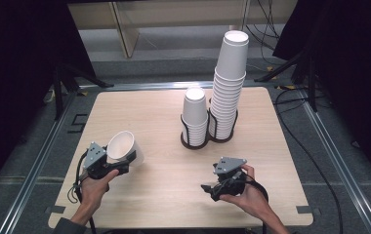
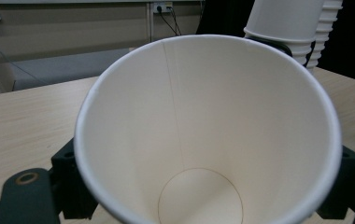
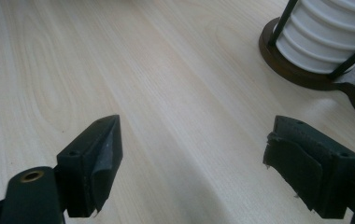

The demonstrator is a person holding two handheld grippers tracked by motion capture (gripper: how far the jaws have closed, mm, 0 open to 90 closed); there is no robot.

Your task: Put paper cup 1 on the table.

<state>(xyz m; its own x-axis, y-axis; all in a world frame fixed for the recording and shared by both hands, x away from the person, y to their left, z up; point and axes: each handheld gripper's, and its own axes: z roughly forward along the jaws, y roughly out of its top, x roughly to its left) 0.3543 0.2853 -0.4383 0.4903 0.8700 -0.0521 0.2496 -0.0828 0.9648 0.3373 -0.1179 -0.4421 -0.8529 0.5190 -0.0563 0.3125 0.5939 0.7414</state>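
Observation:
My left gripper (image 1: 127, 163) is shut on a single white paper cup (image 1: 124, 146) at the table's front left. The cup lies tilted, its open mouth turned up and back toward the hand. In the left gripper view the cup (image 2: 208, 126) sits between the two black jaws, and I look down into it to its round bottom. My right gripper (image 1: 207, 188) hovers low over the table at the front right, pointing left. Its jaws stand wide open in the right gripper view (image 3: 194, 163), with only bare wood between them.
A dark wire double holder (image 1: 193, 142) stands at the table's middle back. It carries a short stack of white cups (image 1: 195, 114) and a tall stack (image 1: 230, 83) to its right. The holder's base (image 3: 301, 70) lies just ahead of my right gripper. The wooden table (image 1: 164, 175) ends near the hands.

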